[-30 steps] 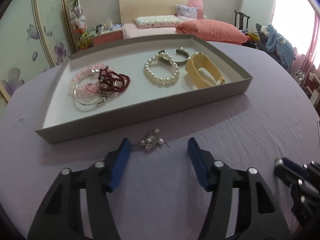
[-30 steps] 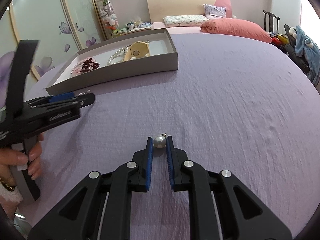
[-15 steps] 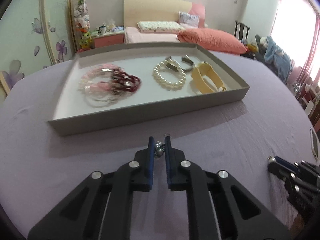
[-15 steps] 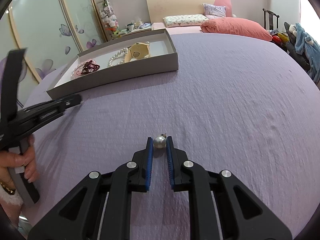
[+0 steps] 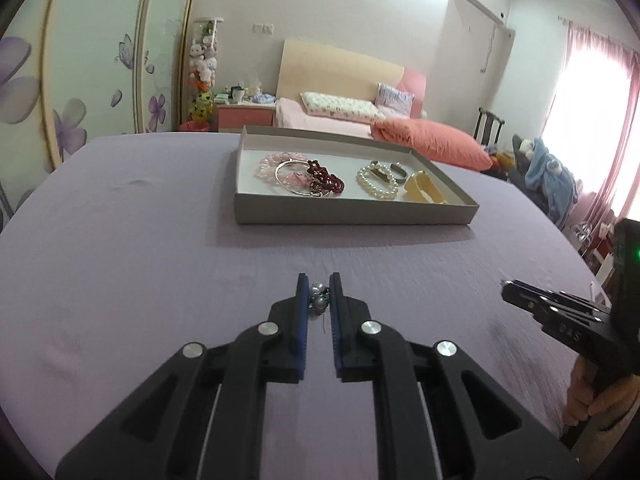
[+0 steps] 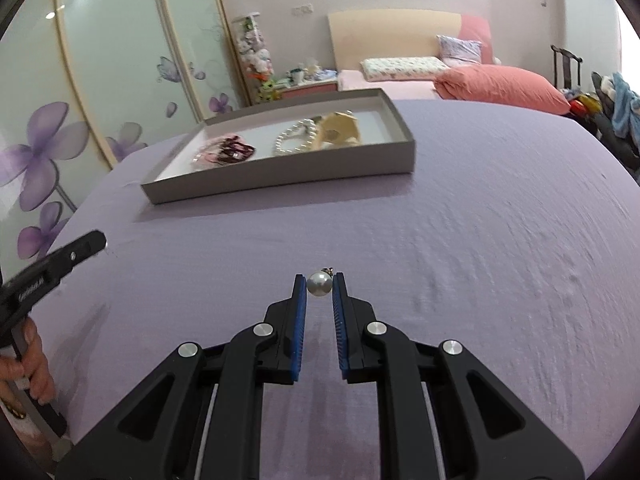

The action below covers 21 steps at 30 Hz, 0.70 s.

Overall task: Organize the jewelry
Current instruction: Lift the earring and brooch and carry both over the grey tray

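My left gripper (image 5: 319, 294) is shut on a small pearl cluster brooch (image 5: 319, 301), held above the purple cloth. My right gripper (image 6: 319, 285) is shut on a single pearl earring (image 6: 319, 283) with a small metal hook at its top. Farther off lies the grey jewelry box (image 5: 352, 214) with pink and dark red bead bracelets (image 5: 324, 176), a pearl bracelet (image 5: 378, 185), a metal cuff (image 5: 394, 170) and a yellow band (image 5: 424, 192). The same grey jewelry box (image 6: 280, 178) shows in the right wrist view, up and to the left. The right gripper (image 5: 560, 312) sits at the left view's right edge.
A purple cloth (image 6: 460, 240) covers the round table. Behind it stand a bed with a coral pillow (image 5: 432, 142), a floral sliding wardrobe (image 6: 80, 100) on the left and a chair with clothes (image 5: 544, 172) by the bright window. A hand (image 6: 34, 360) holds the left gripper handle.
The left gripper closed on the pearl brooch, then lifted and pulled back from the box while swinging left. The right gripper kept its pearl and shifted slightly.
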Each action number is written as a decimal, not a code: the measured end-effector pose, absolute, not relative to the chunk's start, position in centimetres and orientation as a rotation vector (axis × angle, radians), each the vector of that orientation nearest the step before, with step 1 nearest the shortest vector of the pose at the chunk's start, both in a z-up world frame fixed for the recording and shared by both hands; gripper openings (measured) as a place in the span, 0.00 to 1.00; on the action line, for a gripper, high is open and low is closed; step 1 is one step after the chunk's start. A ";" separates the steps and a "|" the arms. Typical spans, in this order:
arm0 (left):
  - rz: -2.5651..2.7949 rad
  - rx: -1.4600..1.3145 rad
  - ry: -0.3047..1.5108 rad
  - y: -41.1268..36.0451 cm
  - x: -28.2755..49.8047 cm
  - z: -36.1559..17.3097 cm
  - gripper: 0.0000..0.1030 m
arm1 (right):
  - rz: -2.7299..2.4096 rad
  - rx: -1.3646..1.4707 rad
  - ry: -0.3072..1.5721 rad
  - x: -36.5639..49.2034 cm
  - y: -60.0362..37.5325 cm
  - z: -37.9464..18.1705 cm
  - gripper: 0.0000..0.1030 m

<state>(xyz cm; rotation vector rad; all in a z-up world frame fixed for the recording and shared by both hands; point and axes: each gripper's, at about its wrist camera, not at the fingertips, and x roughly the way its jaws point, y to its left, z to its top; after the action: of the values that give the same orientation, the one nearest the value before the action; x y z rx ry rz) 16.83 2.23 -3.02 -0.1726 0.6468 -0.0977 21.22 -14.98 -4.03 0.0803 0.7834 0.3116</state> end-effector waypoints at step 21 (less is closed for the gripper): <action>-0.131 -0.183 0.564 1.8 14.7 -2.2 0.11 | 0.333 0.054 0.744 20.1 -13.5 -3.5 0.14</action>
<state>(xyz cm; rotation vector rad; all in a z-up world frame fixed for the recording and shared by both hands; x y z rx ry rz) 14.75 1.78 -2.23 -0.1834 0.5639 -0.1312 20.13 -13.51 -3.45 0.0542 0.7436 0.3332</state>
